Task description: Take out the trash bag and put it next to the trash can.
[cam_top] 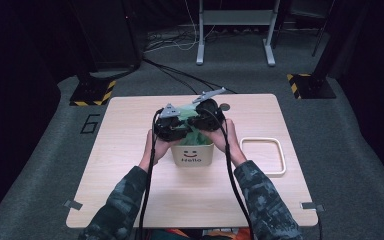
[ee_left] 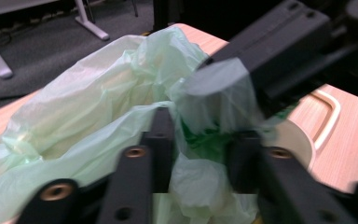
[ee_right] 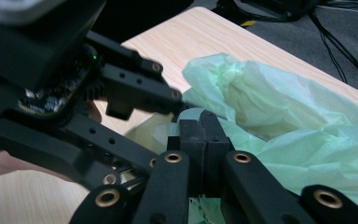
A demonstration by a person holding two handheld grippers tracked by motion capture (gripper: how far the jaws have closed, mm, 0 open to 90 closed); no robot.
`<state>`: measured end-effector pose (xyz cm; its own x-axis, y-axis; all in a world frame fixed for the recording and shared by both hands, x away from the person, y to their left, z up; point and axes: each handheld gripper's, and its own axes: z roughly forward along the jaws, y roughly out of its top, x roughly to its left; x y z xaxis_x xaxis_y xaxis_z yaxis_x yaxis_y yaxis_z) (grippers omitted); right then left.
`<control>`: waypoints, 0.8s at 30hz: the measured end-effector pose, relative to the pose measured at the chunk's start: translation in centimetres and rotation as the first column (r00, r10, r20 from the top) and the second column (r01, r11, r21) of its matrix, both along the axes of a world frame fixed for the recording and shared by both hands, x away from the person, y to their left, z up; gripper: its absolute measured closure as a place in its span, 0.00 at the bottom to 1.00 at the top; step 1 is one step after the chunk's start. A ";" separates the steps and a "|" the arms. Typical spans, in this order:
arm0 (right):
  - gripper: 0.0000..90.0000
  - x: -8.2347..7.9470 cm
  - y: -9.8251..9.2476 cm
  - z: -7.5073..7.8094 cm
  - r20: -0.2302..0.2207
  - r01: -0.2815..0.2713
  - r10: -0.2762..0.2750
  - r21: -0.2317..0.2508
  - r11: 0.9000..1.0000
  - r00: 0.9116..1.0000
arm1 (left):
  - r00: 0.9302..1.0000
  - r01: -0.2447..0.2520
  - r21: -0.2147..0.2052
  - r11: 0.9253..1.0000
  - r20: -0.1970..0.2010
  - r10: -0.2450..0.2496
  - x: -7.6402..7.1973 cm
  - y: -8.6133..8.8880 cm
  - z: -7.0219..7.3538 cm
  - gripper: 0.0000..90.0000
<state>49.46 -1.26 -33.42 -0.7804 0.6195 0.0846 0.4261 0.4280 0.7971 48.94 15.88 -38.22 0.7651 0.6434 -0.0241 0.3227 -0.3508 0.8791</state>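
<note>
1. Left gripper (cam_top: 172, 125), black, two-jawed, hand-held, just left of frame centre in the high view: jaws parted in the left gripper view, thin pale green plastic bag (ee_left: 98, 112) bunched in the gap; whether the pads press the film, cannot tell.
2. Right gripper (cam_top: 207, 114), same make, just right of centre, almost touching the left one: jaws pressed together in the right gripper view, a fold of the bag film nipped at the tips.
3. Green bag in the frame's middle between both grippers, billowing up out of a small cream bin (cam_top: 192, 155) printed with a smile and "Hello"; opening upward, film crumpled, no clear long axis; bin upright, printed face toward the bottom edge.
4. Counted: two grippers, two hands, two camouflage sleeves, two trailing black cables, one bag, one bin.
5. Right of the bin, well apart: one cream rounded-square frame (cam_top: 263, 155) lying flat; one small dark round disc (cam_top: 224, 106) near the table's upper edge.
6. Surface: light wood-grain table (cam_top: 130, 165), tape tabs at both lower corners.
7. Room: grey carpet, dim; two yellow-and-black striped stand bases at upper left and upper right, grey desk legs and loose cables along the top.
</note>
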 end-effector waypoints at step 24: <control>0.52 1.8 -2.3 -1.0 0.131 0.154 -0.129 -0.203 0.967 0.983 | 0.999 0.041 -0.063 0.997 0.016 -0.041 0.1 2.8 2.4 0.97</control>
<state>51.24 -3.59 -34.40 -0.6805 0.7180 -0.1461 0.4044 0.5343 0.7423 49.06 18.67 -35.79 0.7914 0.6090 -0.0525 0.2964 -0.3071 0.9044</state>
